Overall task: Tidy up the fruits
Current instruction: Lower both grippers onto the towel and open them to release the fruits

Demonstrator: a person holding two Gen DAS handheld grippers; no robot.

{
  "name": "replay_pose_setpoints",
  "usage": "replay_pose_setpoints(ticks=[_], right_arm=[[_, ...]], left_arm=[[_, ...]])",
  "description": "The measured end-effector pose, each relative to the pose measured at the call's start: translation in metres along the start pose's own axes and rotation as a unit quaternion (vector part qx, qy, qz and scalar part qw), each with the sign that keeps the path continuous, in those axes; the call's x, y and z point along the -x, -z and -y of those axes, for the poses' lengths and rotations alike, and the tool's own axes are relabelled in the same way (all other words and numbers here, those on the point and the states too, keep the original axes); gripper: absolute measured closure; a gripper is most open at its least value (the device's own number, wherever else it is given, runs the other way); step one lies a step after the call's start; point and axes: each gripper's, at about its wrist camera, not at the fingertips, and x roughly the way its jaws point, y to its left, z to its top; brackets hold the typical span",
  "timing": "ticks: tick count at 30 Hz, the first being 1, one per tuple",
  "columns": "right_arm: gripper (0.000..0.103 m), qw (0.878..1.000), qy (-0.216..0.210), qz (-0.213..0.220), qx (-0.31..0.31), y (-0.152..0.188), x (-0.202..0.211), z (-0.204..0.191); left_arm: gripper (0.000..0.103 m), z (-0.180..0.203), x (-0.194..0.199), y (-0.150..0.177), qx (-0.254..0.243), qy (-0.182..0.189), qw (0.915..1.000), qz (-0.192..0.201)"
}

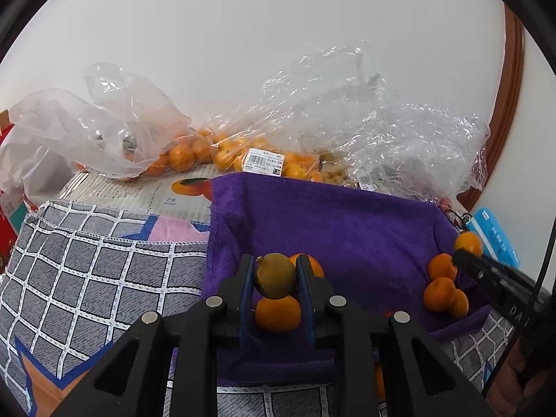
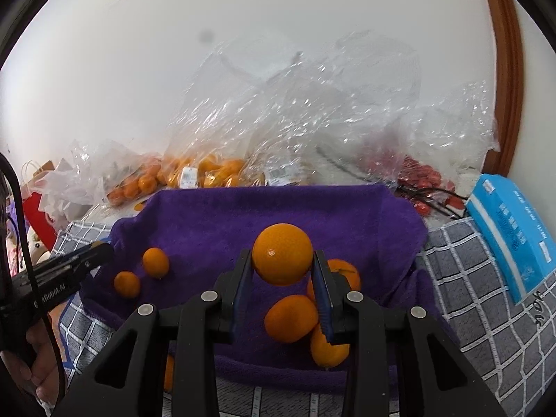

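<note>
Nearest to us, our left gripper [image 1: 275, 274] has its fingers [image 1: 245, 278] closed narrowly on a greenish-brown fruit [image 1: 275, 275], which sits between the pads above the purple towel [image 1: 340, 229]. An orange mandarin [image 1: 278, 313] lies on the towel directly below it, and another peeks out behind the right finger. Our right gripper [image 2: 282, 271] holds a round orange [image 2: 282, 253] between its fingers [image 2: 243, 278], lifted above three more mandarins [image 2: 291, 318] clustered under and beside the right finger.

The towel has a raised back edge and turned-up sides, so it forms a shallow basin. Its middle is bare purple cloth, the widest open room between the two groups of fruit. Two small mandarins [image 2: 155, 261] lie apart on its left part, near the tip of the left gripper as the right wrist view shows it.

Around the towel lies a grey checked cloth [image 1: 87, 271]. A blue box [image 2: 510, 236] rests on the checked cloth to the right, near the towel's edge.

Farther back, crumpled clear plastic bags [image 1: 347, 114] stand against a white wall [image 1: 243, 34]. One holds small orange fruits with a price label [image 1: 263, 165]; another, at the right, holds red fruits [image 2: 420, 177], blurred by the plastic. A brown wooden frame [image 2: 504, 69] curves along the right edge. We cannot tell what carries the cloths.
</note>
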Motion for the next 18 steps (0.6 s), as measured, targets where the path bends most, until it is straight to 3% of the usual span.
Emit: replay_pose_setpoints(ticks=[18], right_arm=[[0.069,0.994,-0.039,-0.071,0.076,0.023,-0.027,-0.043]], left_arm=[[0.08,-0.001,-0.008,0.004,0.024,0.076,0.9963,-0.033]])
